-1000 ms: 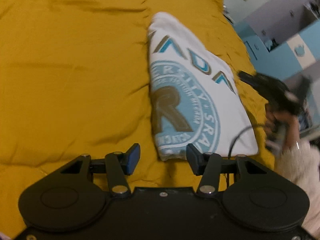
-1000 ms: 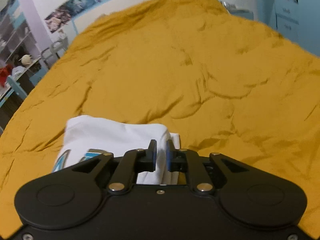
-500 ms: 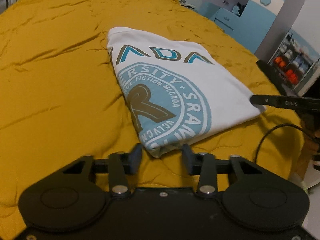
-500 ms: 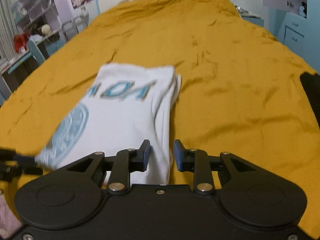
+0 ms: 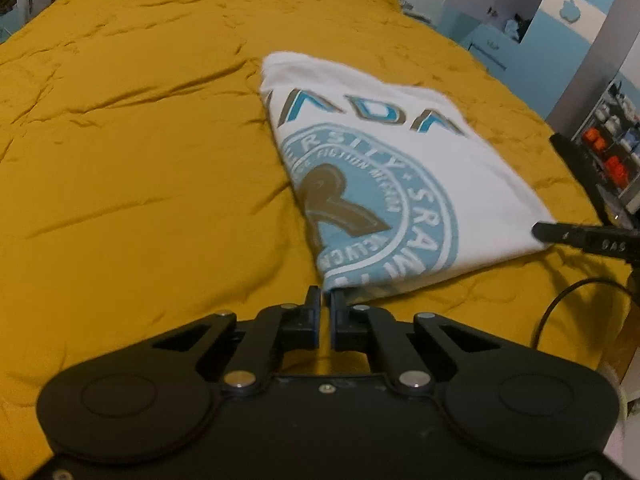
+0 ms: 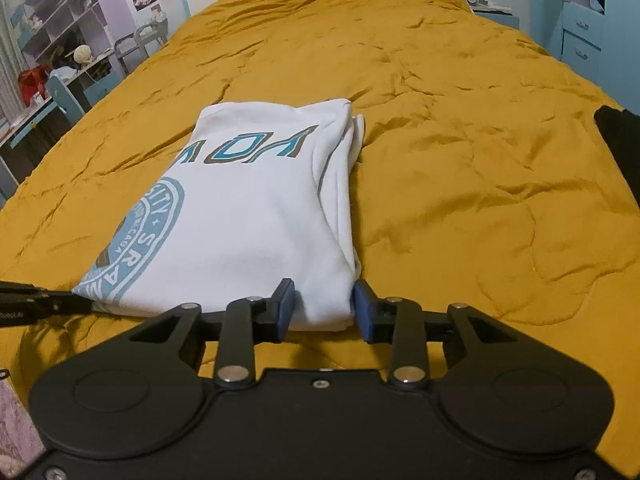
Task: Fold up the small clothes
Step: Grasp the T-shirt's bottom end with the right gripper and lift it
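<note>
A folded white T-shirt (image 5: 400, 168) with a blue round print lies on the mustard bedspread (image 5: 140, 160). My left gripper (image 5: 325, 298) is shut, its tips at the shirt's near corner; whether cloth is pinched is hard to tell. In the right wrist view the shirt (image 6: 256, 208) lies just ahead, and my right gripper (image 6: 323, 300) is open with its jaws on either side of the shirt's near right corner. The right gripper's finger shows in the left wrist view (image 5: 580, 236) at the shirt's right corner. The left gripper's finger shows in the right wrist view (image 6: 44, 300).
The bedspread (image 6: 460, 140) reaches far ahead and to both sides. A desk and shelves (image 6: 52, 60) stand left of the bed. Blue drawers (image 6: 580, 40) stand at the right. A black cable (image 5: 568, 300) hangs by the bed's right edge.
My left gripper has closed at the shirt's near corner. My right gripper has opened wider around the shirt's right corner. The shirt has settled flat on the bed.
</note>
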Demonstrator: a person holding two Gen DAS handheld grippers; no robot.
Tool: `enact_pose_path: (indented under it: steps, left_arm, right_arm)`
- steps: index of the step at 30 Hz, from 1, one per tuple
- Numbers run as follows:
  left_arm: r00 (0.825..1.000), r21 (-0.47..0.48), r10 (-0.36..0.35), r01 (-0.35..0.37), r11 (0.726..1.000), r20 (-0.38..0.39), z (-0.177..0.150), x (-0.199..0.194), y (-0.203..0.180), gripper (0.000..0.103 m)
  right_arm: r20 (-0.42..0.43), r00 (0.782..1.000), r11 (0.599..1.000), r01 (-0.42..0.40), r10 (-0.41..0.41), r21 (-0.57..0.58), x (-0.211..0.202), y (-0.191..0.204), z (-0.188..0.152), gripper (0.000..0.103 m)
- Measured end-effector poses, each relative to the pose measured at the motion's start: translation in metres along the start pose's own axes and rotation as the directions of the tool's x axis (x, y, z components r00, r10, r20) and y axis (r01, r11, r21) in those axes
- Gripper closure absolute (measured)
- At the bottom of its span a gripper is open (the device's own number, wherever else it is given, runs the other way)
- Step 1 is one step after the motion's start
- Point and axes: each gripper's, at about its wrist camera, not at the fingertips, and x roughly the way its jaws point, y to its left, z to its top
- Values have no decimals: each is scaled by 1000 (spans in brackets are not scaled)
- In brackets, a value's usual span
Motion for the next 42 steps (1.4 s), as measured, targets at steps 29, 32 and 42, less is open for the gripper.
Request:
enact_pose_path:
  steps: [29, 32, 42]
  left_arm:
    - [994, -40, -108, 106, 993, -31, 15, 28, -10, 71]
    - [991, -72, -131, 128, 989, -26, 25, 19, -6, 70]
    - [987, -252, -162, 156, 955, -4, 52, 19, 31, 56]
  right_arm:
    - [-15, 999, 996, -37, 36, -76, 7, 14, -8, 70]
    - [-27, 998, 996, -50, 49, -76, 5, 14, 3, 70]
    - [140, 967, 966, -231, 214, 119, 48, -40, 110, 41]
